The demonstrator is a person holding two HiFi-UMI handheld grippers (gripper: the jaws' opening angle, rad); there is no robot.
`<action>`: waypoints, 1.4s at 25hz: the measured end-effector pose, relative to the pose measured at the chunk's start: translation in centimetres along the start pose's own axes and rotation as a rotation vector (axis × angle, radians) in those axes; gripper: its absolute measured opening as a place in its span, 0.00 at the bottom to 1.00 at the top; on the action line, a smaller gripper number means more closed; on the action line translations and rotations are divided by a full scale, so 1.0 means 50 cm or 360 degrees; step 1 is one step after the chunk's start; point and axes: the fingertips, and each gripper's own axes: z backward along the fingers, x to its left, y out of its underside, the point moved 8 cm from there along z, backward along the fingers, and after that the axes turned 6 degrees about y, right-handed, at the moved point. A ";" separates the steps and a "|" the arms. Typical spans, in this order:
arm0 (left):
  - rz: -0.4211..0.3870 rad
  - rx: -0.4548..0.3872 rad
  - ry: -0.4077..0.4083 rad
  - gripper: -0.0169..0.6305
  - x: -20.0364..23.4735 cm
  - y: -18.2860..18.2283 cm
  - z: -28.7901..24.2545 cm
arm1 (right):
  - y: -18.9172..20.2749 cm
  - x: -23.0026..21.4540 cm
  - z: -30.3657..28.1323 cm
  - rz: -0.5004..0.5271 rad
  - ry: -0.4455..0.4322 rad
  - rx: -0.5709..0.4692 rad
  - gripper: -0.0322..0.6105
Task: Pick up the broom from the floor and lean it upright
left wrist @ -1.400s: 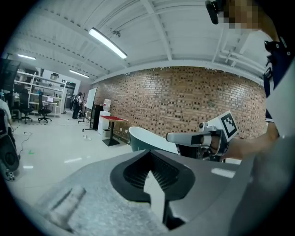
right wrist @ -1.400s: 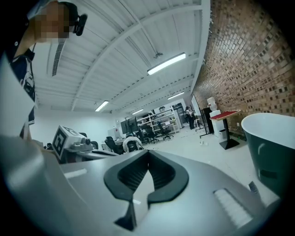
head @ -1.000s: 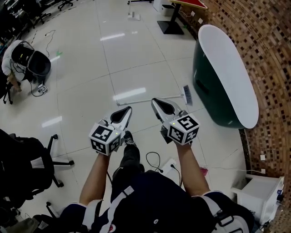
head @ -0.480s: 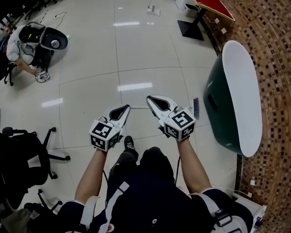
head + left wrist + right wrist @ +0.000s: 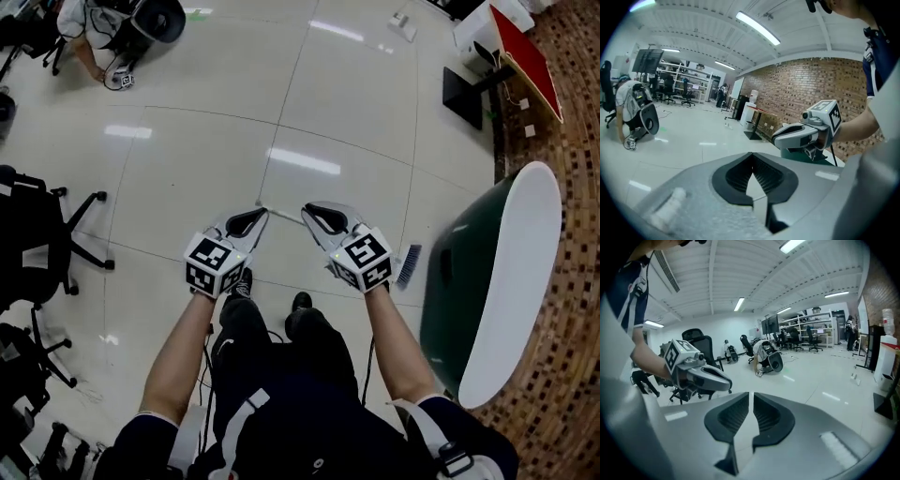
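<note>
My left gripper (image 5: 253, 219) is clenched, empty; my right gripper (image 5: 311, 214) has just been cracking open, empty. The broom (image 5: 409, 265) lies just beyond both tips, I think; barely parted jaws could shove it away.

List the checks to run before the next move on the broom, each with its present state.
1. Broom lies flat on the floor, unheld: ok.
2. Its handle shows between the two grippers: ok.
3. Right gripper wide enough for the handle: probably not ok; its fingers have just been opening, the gap is only narrow, and nothing is between them.
4. Left gripper open: not ok; fingers together, empty.
5. Free spot on the brick wall for leaning: cannot tell; the green tub stands in front of it.
</note>
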 end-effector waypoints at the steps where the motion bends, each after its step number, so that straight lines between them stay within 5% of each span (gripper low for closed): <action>1: 0.0024 0.0003 -0.0042 0.03 0.006 0.020 -0.011 | 0.023 -0.010 -0.017 0.0023 -0.0035 0.0027 0.10; 6: 0.0085 0.0040 -0.0173 0.03 0.077 0.138 -0.076 | 0.149 -0.047 -0.122 0.0094 -0.0143 0.0147 0.10; 16: 0.0181 0.0192 -0.0228 0.03 0.290 0.458 -0.204 | 0.436 -0.073 -0.427 0.0180 -0.0295 0.0298 0.11; 25: 0.0123 0.0219 -0.0278 0.03 0.447 0.708 -0.316 | 0.681 -0.117 -0.653 0.0330 -0.0348 0.0367 0.14; 30: 0.0050 0.0231 -0.0281 0.03 0.497 0.811 -0.355 | 0.802 -0.126 -0.750 0.0362 -0.0406 0.0430 0.17; 35: 0.0150 0.0198 -0.0284 0.03 0.522 0.874 -0.389 | 0.901 -0.137 -0.824 0.0385 -0.0421 0.0496 0.21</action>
